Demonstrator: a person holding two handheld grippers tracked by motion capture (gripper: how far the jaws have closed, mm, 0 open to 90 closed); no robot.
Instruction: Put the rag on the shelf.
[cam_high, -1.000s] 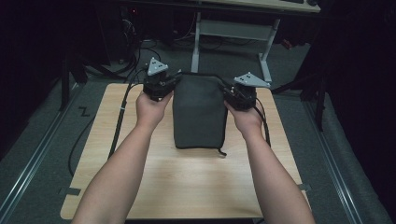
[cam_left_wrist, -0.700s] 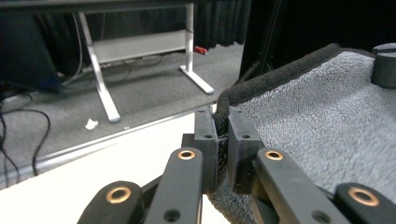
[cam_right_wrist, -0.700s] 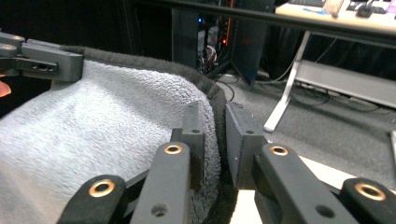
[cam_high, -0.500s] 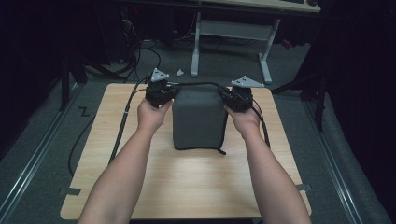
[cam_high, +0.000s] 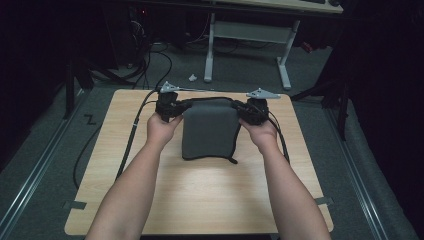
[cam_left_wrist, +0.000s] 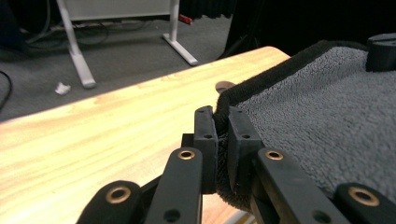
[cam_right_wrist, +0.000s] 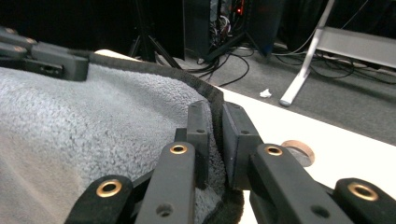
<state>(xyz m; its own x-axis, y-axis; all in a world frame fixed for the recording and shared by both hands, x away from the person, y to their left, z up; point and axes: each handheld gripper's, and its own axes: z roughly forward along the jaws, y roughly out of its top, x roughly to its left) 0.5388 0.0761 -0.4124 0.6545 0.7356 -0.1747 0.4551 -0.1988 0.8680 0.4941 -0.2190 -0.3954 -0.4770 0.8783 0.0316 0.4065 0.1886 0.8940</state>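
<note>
Your forearms are running off the bottom of the high view. The towel's (cam_left_wrist: 322, 116) far edge is getting cut off at the right of the left gripper view, and its cloth is hiding the worktop (cam_high: 210, 195) beneath it.

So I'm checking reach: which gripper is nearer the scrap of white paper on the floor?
Left. The left gripper holds the towel's far left corner, closer to the paper scrap; the right gripper grips the far right corner, farther away.
</note>
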